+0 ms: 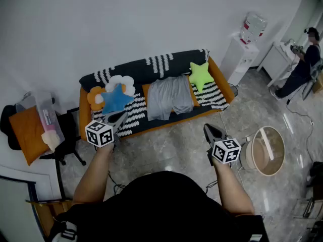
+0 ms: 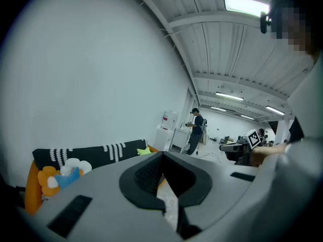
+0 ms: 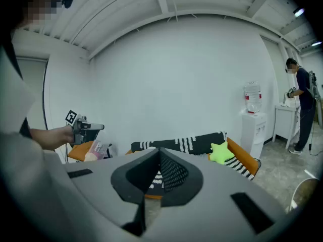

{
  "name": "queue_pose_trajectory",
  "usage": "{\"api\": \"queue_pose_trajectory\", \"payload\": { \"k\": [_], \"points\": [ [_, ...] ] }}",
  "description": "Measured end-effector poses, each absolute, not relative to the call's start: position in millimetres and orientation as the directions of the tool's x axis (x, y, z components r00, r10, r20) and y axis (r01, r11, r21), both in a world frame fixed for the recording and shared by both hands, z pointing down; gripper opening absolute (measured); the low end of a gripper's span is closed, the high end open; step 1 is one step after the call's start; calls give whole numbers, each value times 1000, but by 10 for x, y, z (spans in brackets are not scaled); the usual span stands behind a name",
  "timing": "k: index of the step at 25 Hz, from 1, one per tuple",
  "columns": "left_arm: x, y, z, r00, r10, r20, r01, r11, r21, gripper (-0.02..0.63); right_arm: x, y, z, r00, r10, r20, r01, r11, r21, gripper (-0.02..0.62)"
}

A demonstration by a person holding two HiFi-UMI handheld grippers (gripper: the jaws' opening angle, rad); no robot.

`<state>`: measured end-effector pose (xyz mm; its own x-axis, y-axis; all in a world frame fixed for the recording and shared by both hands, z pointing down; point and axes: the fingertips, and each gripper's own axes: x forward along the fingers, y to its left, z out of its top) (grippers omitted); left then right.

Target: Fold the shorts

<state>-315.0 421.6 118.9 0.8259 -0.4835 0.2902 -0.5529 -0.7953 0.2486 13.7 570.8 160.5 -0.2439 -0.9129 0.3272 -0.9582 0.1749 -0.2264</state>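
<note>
Well, from the head view one pair of grey shorts [image 1: 170,102] lies spread on the seat of the single sofa [image 1: 86,116], legs apparently toward its front edge. Both tools stand on the floor side of the sofa, well apart from the shorts. The shorts sit ahead and between them, the left gripper [image 1: 121,117] off their left edge and the right gripper [image 1: 208,130] off their right, so neither seems clearly nearer. Two star cushions flank the shorts: one blue star [image 1: 116,99] and one green star [image 1: 201,74].

In the left gripper view the jaws are clenched on nothing, and the gripper's body hides the shorts.

In the right gripper view the jaws are likewise pressed together and empty, with the shorts again hidden.
</note>
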Motion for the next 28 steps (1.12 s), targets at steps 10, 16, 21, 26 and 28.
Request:
{"api": "queue_pose_trajectory", "payload": {
  "k": [10,16,21,26,28],
  "points": [
    [-2739,4149,1192,809,-507,296,-577,-782,236,15,600,5497,1496,-261,-925,276,-948,192,-252,6],
    [-2627,4172,1225,789,-537,298,-605,-763,228,15,886,5373,1517,-241,-932,272,-948,167,-270,8],
    [-2508,4223,1220,779,-548,305,-617,-756,219,15,1053,5301,1476,-242,-930,276,-951,170,-259,8],
    [-2370,4209,1169,774,-552,311,-620,-760,195,15,1178,5211,1393,-228,-934,275,-957,163,-240,8],
    [-2315,4176,1145,772,-556,309,-622,-761,184,17,1215,5162,1363,-222,-936,274,-959,160,-232,8]
  ]
}}
